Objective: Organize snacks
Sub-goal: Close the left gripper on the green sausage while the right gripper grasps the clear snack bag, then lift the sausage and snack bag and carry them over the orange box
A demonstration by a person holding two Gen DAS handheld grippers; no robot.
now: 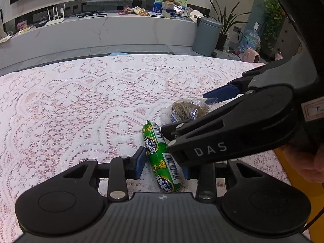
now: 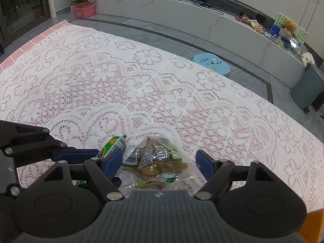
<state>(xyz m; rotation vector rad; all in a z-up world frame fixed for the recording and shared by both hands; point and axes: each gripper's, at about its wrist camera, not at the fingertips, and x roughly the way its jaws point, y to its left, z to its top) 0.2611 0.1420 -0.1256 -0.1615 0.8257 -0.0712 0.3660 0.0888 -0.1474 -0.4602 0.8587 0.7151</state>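
Note:
A green sausage stick (image 1: 162, 158) lies on the lace tablecloth (image 1: 81, 101) between the two blue pads of my left gripper (image 1: 163, 162). A strip of lace shows between the left pad and the stick, so the jaws are open. My right gripper (image 1: 184, 113) reaches in from the right and crosses over the left one's right finger. In the right wrist view it (image 2: 158, 162) stands wide open around a clear bag of brown biscuits (image 2: 158, 160), with its pads off the bag. The sausage's tip (image 2: 114, 142) shows beside one blue finger (image 2: 77, 155) of the left gripper.
A yellow-orange box edge (image 1: 299, 182) sits at the table's right side, next to the hand (image 1: 309, 166) that holds the right gripper. Off the table are a light blue stool (image 2: 211, 62), a grey bin (image 1: 206, 36) and a long white shelf (image 1: 101, 30).

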